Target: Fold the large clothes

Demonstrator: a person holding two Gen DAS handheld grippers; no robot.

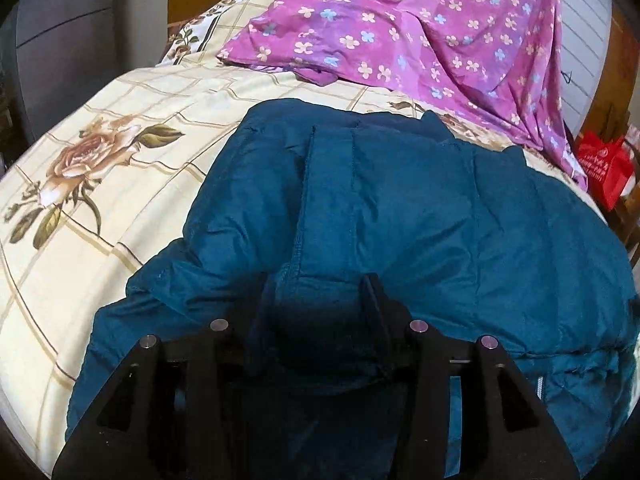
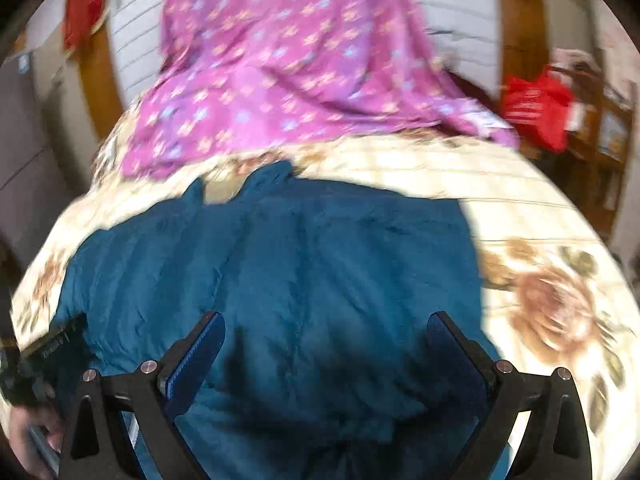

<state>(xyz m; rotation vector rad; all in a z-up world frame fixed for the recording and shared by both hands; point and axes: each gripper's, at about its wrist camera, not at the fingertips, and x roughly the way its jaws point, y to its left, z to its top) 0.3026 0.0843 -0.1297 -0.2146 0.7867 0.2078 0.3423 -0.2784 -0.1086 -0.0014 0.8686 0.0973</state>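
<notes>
A puffy teal jacket (image 1: 400,208) lies spread on a bed with a cream rose-print sheet (image 1: 120,120). My left gripper (image 1: 316,304) is low on the jacket's near part. Its dark fingers stand apart and a bulging fold of teal fabric fills the gap between them; I see no pinch. In the blurred right wrist view, the right gripper (image 2: 326,332) hovers wide open over the jacket (image 2: 300,260), its blue pads (image 2: 200,352) clear of the cloth and nothing between them. The left gripper's black body (image 2: 56,340) and a hand (image 2: 24,428) show at the lower left.
A purple flower-print cloth (image 1: 400,32) lies rumpled at the far end of the bed, just beyond the jacket. A red bag (image 1: 604,164) hangs by wooden shelving (image 2: 600,140) off the bed's right side. A grey cabinet (image 1: 60,40) stands to the left.
</notes>
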